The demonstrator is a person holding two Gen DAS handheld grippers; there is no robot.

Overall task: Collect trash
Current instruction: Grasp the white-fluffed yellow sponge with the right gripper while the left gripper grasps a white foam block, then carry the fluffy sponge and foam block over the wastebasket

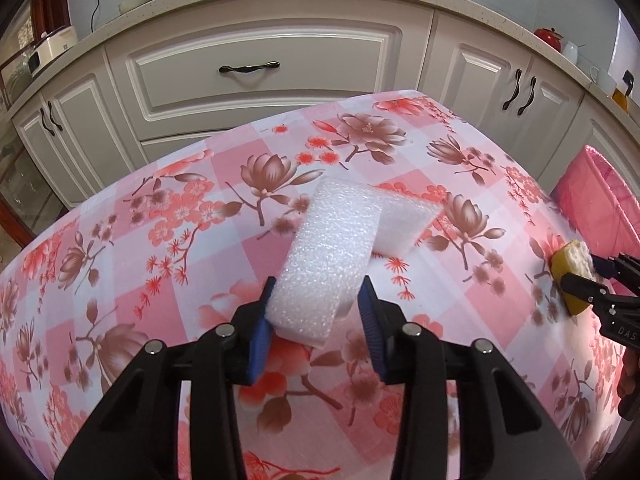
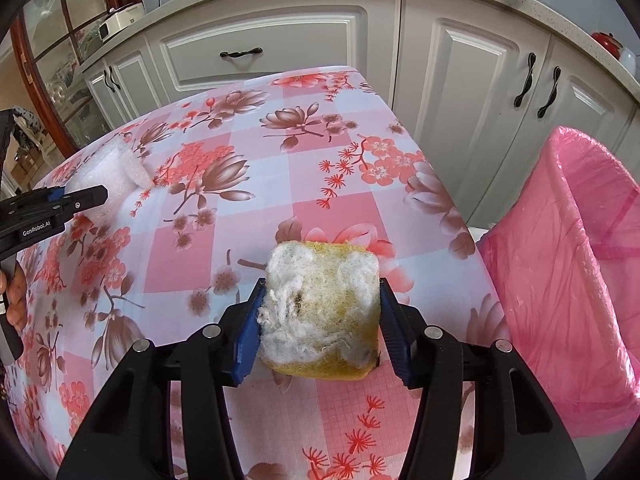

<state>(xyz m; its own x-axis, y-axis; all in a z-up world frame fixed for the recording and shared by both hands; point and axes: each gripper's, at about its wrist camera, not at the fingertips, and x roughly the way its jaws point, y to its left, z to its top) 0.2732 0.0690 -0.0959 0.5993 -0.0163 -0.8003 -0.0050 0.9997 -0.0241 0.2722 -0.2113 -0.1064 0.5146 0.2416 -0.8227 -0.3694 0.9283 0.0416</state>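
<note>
Looking along the left gripper (image 1: 318, 312), the blue pads sit against both sides of a white foam block (image 1: 328, 256), narrowed to a partial opening and clamped on its near end. The foam is L-shaped and lies on the table (image 1: 120, 240), which is covered in a pink checked cloth with flowers; its far arm bends off to the right. At the right edge the right gripper (image 1: 580, 276) grips a yellow sponge (image 1: 570, 276), and beyond it a bin with a pink bag (image 1: 596, 204) stands beside the table. White cabinets (image 1: 256, 68) run along the far side.

From the right gripper's (image 2: 320, 316) own camera, the blue pads press on the left and right sides of the sponge (image 2: 320, 312), partly closed around it. The sponge is worn, with a frayed white top over yellow, and sits near the table's (image 2: 240, 200) right edge. The bin (image 2: 568, 260) stands just to the right, off the table. At far left, the left gripper (image 2: 86, 200) pinches the foam (image 2: 108, 172), with fingers of a hand (image 2: 14, 292) below it.
</note>
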